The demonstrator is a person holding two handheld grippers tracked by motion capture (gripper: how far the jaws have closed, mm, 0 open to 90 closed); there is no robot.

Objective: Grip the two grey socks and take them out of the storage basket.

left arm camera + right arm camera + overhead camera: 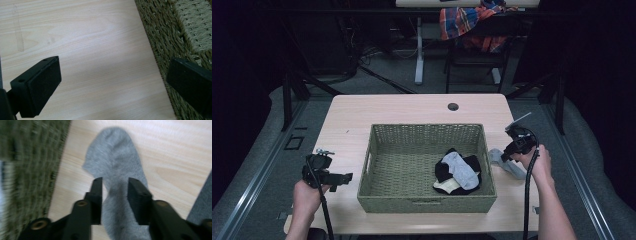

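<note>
A grey sock (117, 165) is laid flat and lengthwise on the table, at three o'clock of the woven basket (427, 202), just beside its wall.

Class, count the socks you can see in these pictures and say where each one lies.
About 4: a grey sock, a black one and a cream one piled in the basket; another grey sock on the table. More may be hidden.

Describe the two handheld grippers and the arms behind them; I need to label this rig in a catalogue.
Both the left gripper and the right gripper are black and boxy, with blocky, flat-faced jaws showing screw holes. A thick black cable trails from each one. A thin grey rod sticks up from the right one. The forearms are bare, with no sleeves visible.
</note>
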